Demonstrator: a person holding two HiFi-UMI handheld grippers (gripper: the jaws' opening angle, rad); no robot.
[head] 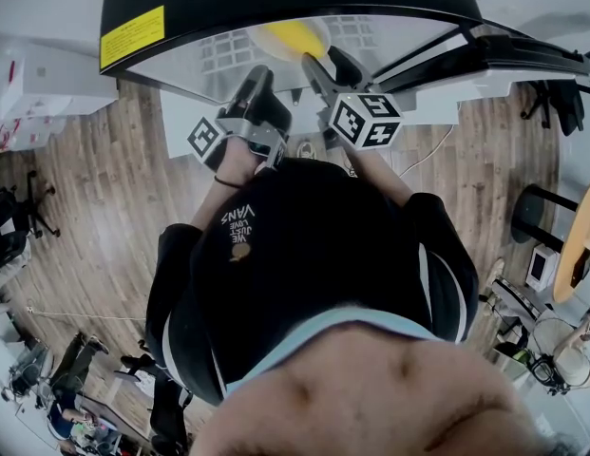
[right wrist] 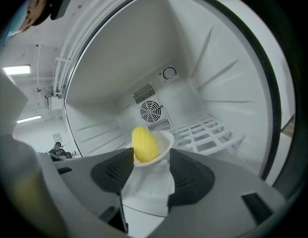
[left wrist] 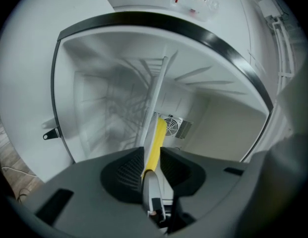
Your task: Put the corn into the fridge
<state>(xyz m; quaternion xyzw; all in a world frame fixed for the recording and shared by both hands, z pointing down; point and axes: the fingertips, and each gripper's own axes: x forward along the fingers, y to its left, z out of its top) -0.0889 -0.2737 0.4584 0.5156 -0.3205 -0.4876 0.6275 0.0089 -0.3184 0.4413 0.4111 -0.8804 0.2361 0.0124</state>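
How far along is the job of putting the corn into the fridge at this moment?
Done: the fridge is open, and the corn, lying on a white plate, is already inside it. In hand: the left gripper is shut on the plate's edge, and the right gripper is open, facing the plate. Left: probably let go and pull both grippers out. I cannot tell whether the plate rests on a shelf.

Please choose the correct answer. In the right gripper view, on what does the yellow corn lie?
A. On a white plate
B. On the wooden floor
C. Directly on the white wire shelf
A: in the right gripper view the corn rests on a white plate inside the fridge, beside the wire shelf, not on it.
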